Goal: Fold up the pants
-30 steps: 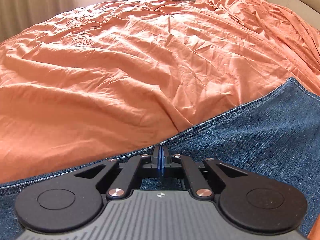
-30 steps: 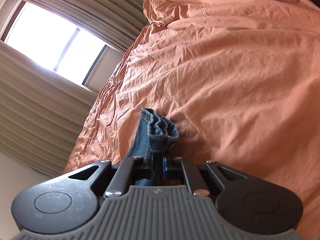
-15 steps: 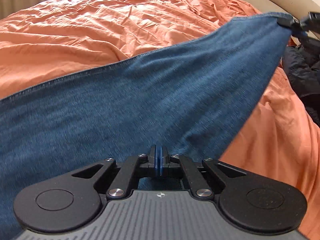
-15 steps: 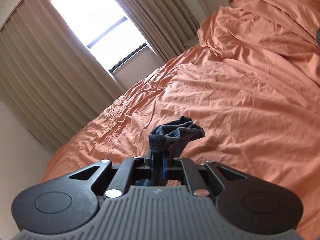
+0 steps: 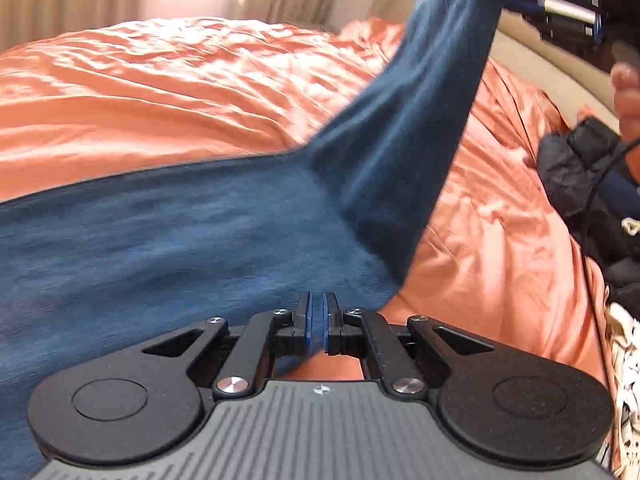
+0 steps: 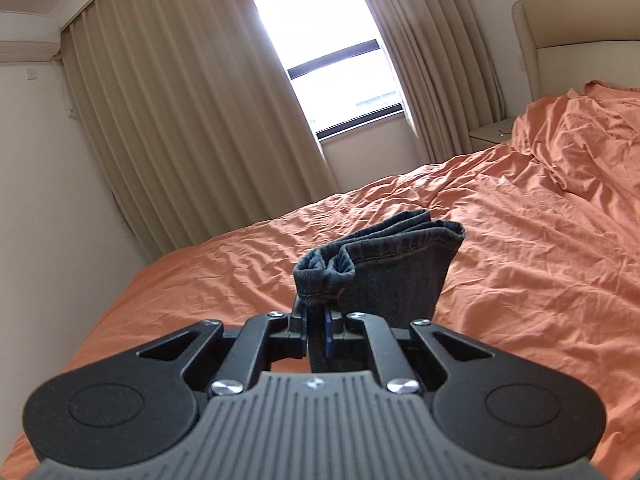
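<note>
We see bright daylight pouring in through the window (image 6: pixel 344 64) straight ahead of the right gripper (image 6: pixel 317 330), so white it glares. The orange sheet (image 5: pixel 168 80) beyond the left gripper (image 5: pixel 318 326) shines in sunny patches. The pants (image 5: pixel 192 232) above that gripper look smeared and blurry. Both pictures bend round at their edges, with dark corners.

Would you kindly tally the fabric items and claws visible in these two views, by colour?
Blue: 1, the denim pants
Orange: 1, the bedspread
Beige: 1 set, the curtains
Dark: 1, a garment at the bed's edge
Black: 2, the left claw and the right claw, each shut on the pants
Total: 6
</note>
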The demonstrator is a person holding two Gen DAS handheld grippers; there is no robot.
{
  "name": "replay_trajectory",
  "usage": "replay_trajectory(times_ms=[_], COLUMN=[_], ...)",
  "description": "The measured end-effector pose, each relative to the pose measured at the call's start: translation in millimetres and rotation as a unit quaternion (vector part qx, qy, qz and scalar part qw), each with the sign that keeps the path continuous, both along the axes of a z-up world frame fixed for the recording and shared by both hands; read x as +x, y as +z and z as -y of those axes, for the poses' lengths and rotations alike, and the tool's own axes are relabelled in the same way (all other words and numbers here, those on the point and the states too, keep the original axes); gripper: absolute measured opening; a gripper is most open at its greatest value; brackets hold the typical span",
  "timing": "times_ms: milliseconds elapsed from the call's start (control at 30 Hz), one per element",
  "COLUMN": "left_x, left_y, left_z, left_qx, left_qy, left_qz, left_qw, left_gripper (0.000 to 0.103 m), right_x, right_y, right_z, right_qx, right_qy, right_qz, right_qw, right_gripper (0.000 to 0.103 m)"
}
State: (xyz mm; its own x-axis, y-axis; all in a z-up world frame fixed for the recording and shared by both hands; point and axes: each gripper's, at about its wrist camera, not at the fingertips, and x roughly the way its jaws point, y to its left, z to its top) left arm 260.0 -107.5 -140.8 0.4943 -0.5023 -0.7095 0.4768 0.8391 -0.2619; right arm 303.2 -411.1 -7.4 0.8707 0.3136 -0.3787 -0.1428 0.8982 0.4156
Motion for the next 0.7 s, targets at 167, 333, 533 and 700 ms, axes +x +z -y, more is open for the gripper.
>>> replay_trajectory(times_ms=[167,333,533,700], left_x=[-3,-13,-16,-4], left_y=[12,5,-13,-20], left_z=[-64,-119,-156,-168], left_qx=[0.002,-0.007,-0.013,-0.083], left_qy=[0.056,0.11,0.144,0.16], left_qz=[0.018,0.014,0.001,-0.019], left_qw=[0.9983,0.9938,0.9895,0.9835], left_gripper=[0.004,0.008,0.014,0.03], right_x=[-1,-13,-32,-34], right_y=[-24,-90,-177,-184], right_z=[-73,-159,-243,-241], right_qx=[0.007,-0.015,-0.12,-0.11], right_qy=[0.054,0.113,0.174,0.2], right_qz=[0.001,-0.034,-0.128,-0.132], right_qw=[0.999,0.993,0.969,0.965], right_gripper=[0.003,0.003,0.01,0.037])
